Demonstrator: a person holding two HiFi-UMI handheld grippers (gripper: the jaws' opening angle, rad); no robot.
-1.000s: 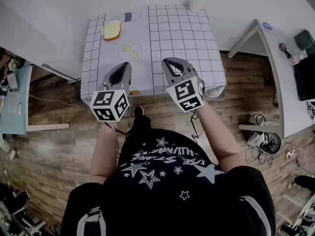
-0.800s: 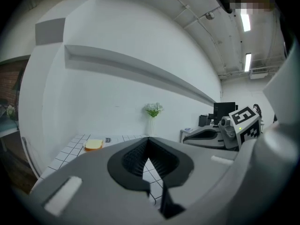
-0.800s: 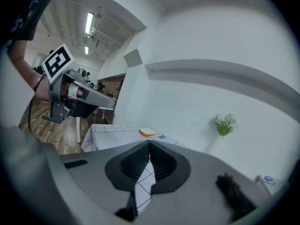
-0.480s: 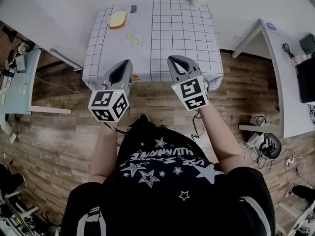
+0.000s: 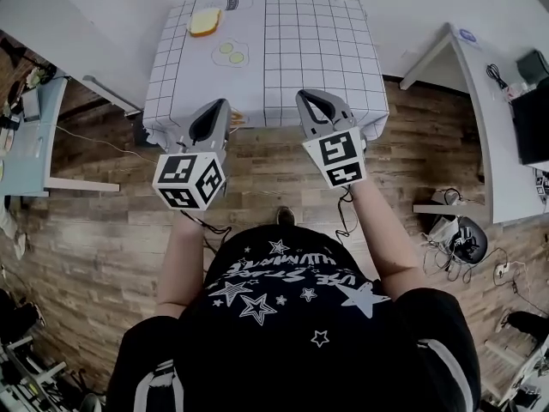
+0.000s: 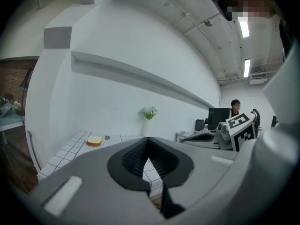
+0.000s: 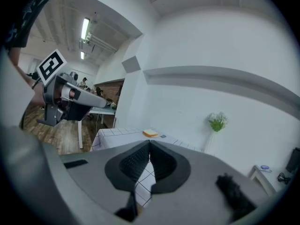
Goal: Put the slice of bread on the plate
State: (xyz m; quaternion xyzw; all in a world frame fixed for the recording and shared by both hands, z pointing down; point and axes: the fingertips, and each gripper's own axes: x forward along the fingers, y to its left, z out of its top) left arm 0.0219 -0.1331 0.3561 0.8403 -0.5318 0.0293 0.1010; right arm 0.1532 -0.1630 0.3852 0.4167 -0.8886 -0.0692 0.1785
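Note:
The slice of bread (image 5: pixel 204 21) lies at the far left corner of the grid-cloth table (image 5: pixel 309 50); it also shows small as a bread slice (image 6: pixel 94 140) and a bread slice (image 7: pixel 150 133). Nearer on the cloth is a flat white piece with two yellow-green rounds (image 5: pixel 230 52). I cannot make out a plate. My left gripper (image 5: pixel 214 110) and right gripper (image 5: pixel 310 99) hover side by side just off the table's near edge, both shut and empty. Each gripper view shows closed pads, the left gripper (image 6: pixel 149 142) and the right gripper (image 7: pixel 150 144).
A vase of flowers (image 6: pixel 148 118) stands at the table's far edge. A small orange thing (image 5: pixel 237 120) sits at the near edge by my left gripper. A pale desk (image 5: pixel 21 161) stands left, a white desk (image 5: pixel 489 101) with a monitor right. Cables (image 5: pixel 459 239) lie on the wood floor.
Both grippers have drawn back from over the table's near edge to just in front of it, still shut. The table now sits farther up in the head view.

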